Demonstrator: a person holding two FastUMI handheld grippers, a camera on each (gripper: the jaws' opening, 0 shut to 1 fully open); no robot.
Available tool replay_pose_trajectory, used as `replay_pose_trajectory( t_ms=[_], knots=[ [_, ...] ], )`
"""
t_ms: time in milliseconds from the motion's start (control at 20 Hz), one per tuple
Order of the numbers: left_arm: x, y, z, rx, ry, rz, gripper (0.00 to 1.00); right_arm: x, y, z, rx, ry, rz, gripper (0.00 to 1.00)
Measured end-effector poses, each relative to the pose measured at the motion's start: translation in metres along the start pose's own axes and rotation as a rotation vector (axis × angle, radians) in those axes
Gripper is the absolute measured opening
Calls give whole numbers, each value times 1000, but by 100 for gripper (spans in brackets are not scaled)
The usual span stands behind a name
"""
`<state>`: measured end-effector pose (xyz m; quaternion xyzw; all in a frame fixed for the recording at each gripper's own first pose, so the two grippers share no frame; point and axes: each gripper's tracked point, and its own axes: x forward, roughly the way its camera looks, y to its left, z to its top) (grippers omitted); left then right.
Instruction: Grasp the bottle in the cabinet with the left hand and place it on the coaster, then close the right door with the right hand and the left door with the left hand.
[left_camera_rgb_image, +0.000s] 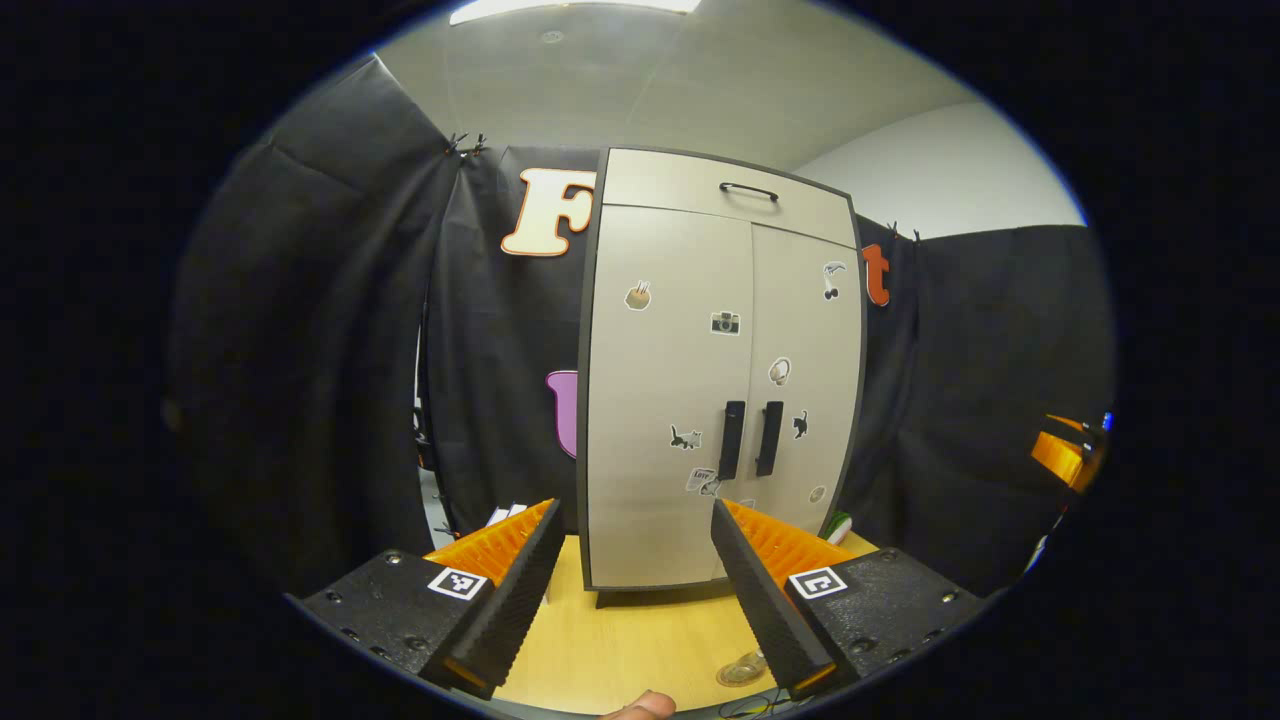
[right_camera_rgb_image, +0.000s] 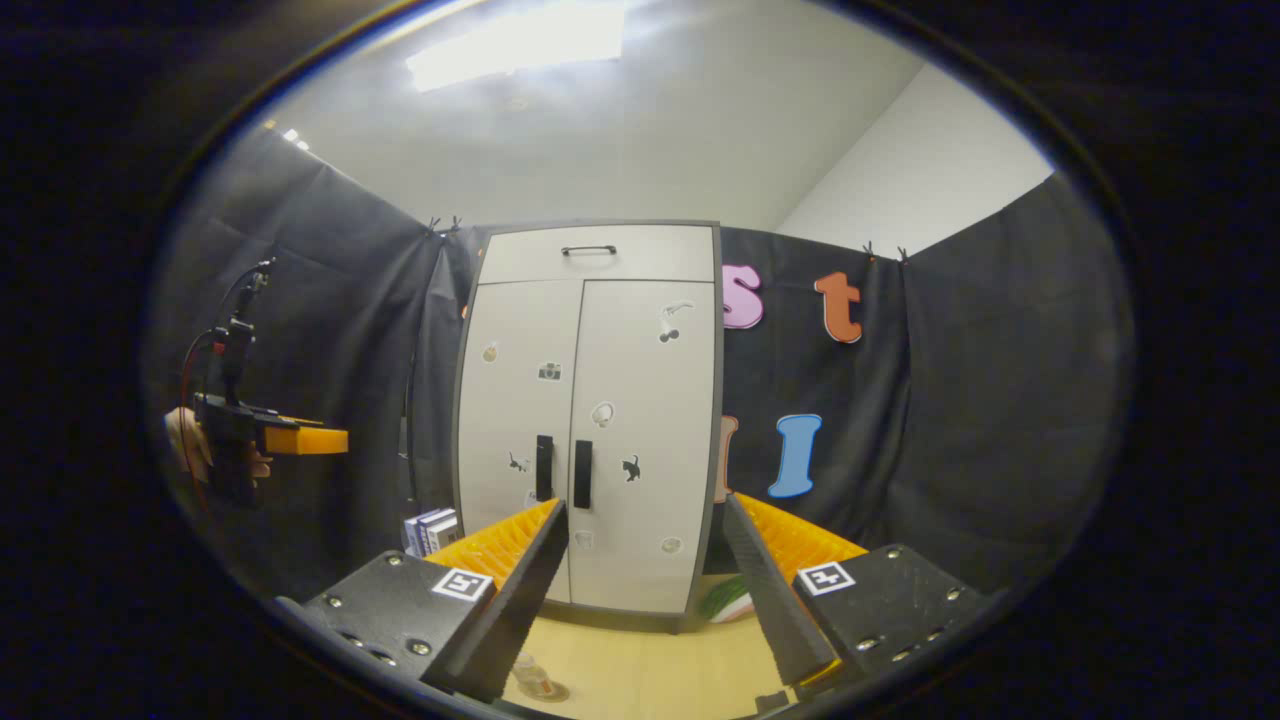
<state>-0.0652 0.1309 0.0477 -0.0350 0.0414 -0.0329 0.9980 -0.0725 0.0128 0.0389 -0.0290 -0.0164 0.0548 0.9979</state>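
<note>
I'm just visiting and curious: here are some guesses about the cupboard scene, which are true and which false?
1. Both cabinet doors are shut. True.
2. The left gripper is clamped on a bottle. False: it is open, holding nothing.
3. A bottle stands on a coaster on the wooden table. True.
4. The right gripper grips a door handle. False: it is open, short of the cabinet.
5. The drawer above the doors hangs open. False: it is closed.
</note>
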Motion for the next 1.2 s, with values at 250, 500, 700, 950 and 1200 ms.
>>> replay_pose_trajectory(
  t_ms=[250,500,700,950,1200],
  knots=[
    [3,1,0,0,-5,-2,94,0,1,-3,-5,12,-2,95],
    [7,2,-3,-9,0,-3,94,8,3,-1,1,11,3,95],
    [5,8,-7,0,13,8,94,11,4,-5,-13,18,2,95],
    [-4,12,1,15,-3,27,94,2,0,-3,-4,19,-10,95],
    [-14,19,3,7,13,51,94,-5,-11,8,20,10,-44,95]
  ],
)
